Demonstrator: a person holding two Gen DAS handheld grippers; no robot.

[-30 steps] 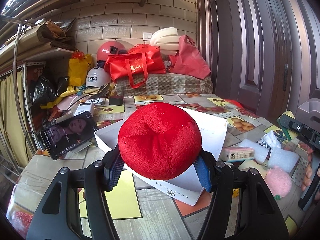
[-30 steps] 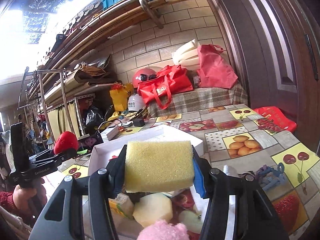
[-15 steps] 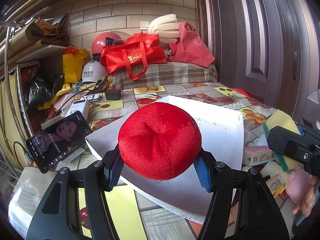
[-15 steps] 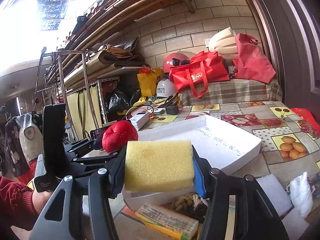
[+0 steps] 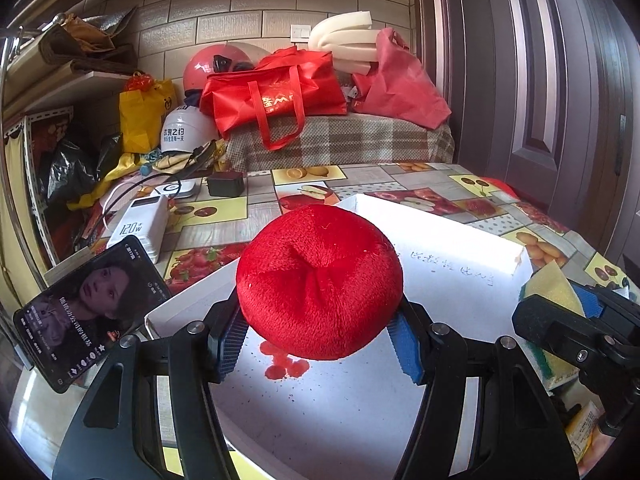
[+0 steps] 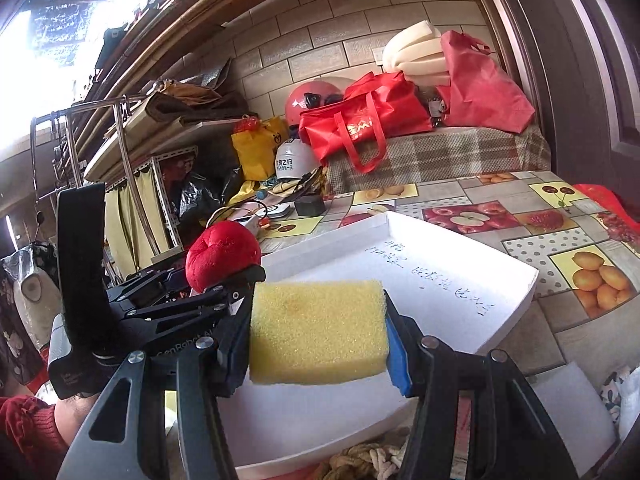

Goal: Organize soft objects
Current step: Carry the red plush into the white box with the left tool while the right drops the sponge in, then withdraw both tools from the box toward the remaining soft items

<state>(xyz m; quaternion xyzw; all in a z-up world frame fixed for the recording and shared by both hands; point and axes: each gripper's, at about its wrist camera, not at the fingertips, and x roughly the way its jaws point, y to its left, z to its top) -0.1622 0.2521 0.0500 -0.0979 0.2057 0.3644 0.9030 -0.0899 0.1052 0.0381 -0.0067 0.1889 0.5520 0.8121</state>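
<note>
Red plush fills the middle of my left wrist view: a round red plush ball (image 5: pixel 319 282) sits between the blue pads (image 5: pixel 405 350) of my left gripper (image 5: pixel 319 344), which is half closed and presses on the ball from both sides. The ball hangs above the white tray (image 5: pixel 452 248), over its near part, and I see a small red stain (image 5: pixel 286 362) on the tray floor just below it. Some handwriting is on the far side of the tray. At the right edge my right gripper (image 5: pixel 576 320) comes into this view with the yellow sponge (image 5: pixel 548 286) in it. To the left of the tray a phone (image 5: pixel 90 308) leans with its screen lit, and a white power bank (image 5: pixel 140 226) lies behind it on the fruit-pattern tablecloth (image 5: pixel 544 244).

From the right wrist view, the yellow sponge (image 6: pixel 318 330) is held flat between the pads of my right gripper (image 6: pixel 318 344), about half closed, squeezing the short sides of the sponge. It hangs above the near part of the white tray (image 6: pixel 516 312). On the left I see my left gripper (image 6: pixel 224 280) from the side, holding the red plush ball (image 6: pixel 222 254) over the left edge of the tray. A hand with a red sleeve (image 6: pixel 28 428) holds the handle of that gripper. A piece of braided rope (image 6: pixel 360 456) lies in front of the tray, at the bottom of the view.
</note>
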